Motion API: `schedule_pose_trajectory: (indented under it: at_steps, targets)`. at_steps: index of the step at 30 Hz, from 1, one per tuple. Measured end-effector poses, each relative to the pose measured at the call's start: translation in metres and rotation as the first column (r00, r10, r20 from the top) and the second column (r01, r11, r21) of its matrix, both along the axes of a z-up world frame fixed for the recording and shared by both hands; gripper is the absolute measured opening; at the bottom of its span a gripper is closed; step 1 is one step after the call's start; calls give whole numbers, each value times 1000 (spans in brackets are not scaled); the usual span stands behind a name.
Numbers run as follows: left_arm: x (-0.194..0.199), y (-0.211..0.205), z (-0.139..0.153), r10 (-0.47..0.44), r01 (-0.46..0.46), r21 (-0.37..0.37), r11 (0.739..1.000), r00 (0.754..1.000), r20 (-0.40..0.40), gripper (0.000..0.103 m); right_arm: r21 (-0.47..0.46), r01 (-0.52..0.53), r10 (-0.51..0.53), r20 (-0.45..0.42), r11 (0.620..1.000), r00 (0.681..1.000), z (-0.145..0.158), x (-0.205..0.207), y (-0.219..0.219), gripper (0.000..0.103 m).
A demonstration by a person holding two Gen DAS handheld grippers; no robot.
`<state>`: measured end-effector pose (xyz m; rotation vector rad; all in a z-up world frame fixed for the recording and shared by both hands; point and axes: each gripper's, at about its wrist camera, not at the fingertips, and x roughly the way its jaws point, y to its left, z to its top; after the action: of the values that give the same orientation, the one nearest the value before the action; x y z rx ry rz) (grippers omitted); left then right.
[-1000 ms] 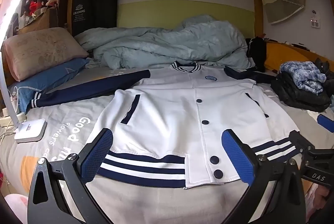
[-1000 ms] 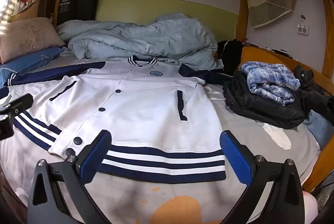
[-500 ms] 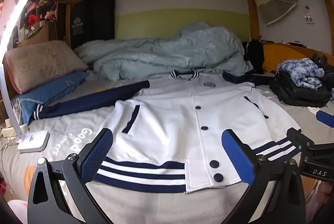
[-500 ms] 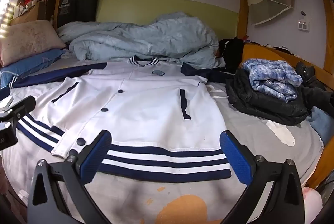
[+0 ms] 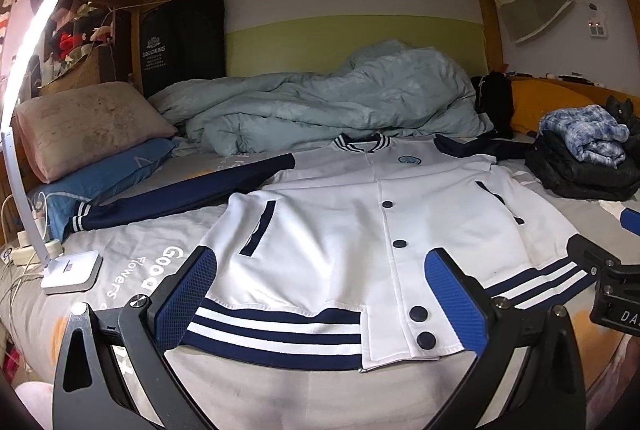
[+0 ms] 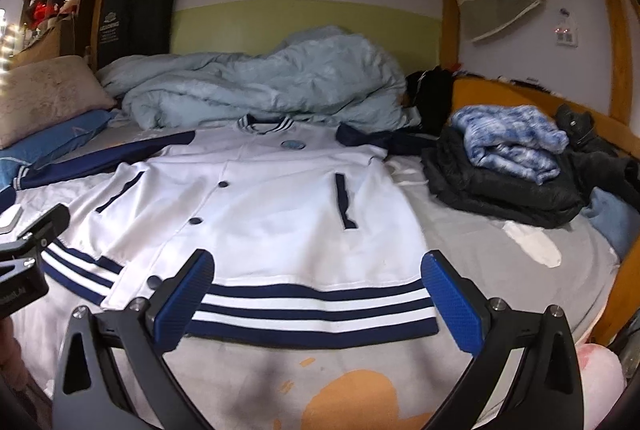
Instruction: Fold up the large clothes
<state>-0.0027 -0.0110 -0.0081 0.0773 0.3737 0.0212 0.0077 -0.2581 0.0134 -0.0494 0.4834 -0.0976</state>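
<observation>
- Left wrist view: my left gripper point(image 5: 320, 294) hangs over the hem of the jacket point(image 5: 340, 230), fingers spread wide, nothing between them.
- Jacket lies flat, front up, buttoned, on the bed sheet point(image 5: 132, 254); white body, navy sleeves, striped hem nearest me, collar at 12 o'clock.
- Readable writing: "Good" and "flowers" on the sheet at 9 o'clock; "LEADKING", as best I can read it, on the black bag point(image 5: 180, 41) at 11 o'clock; "DA" on the other tool's body at 3 o'clock. Chest badge point(image 5: 409, 159) is round and blue, its text too small to read.
- Only this view shows the white lamp point(image 5: 64, 270) and its lit bar at 9 o'clock.
- Right wrist view: my right gripper point(image 6: 318, 294) is likewise wide apart and empty, over the hem's right half.
- Only this view shows the orange patch point(image 6: 352, 398) on the sheet at 6 o'clock and a white scrap point(image 6: 534, 246) at 3 o'clock.
- Both views: rumpled pale blue duvet point(image 6: 260, 85) beyond the collar; plaid garment point(image 6: 508, 141) atop dark clothes point(image 6: 500, 185) at 2 o'clock.
</observation>
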Motion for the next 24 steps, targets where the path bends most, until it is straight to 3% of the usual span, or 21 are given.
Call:
schedule_pose_trajectory:
  at_steps: [4,8,24]
  targets:
    - [3,0,-2,-43,42,-28,999,999,-32,103,-3,-6,6,-10,1000,1000,0,0,0,103]
    - [-1,-4,-2,-27,27,7,1000,1000,-11,103,-7,-7,7,-20,1000,1000,-1,0,0,103]
    - [-6,-1,1,-38,38,-16,999,999,15,103,-19,-33,32,-41,999,999,-2,2,2,103]
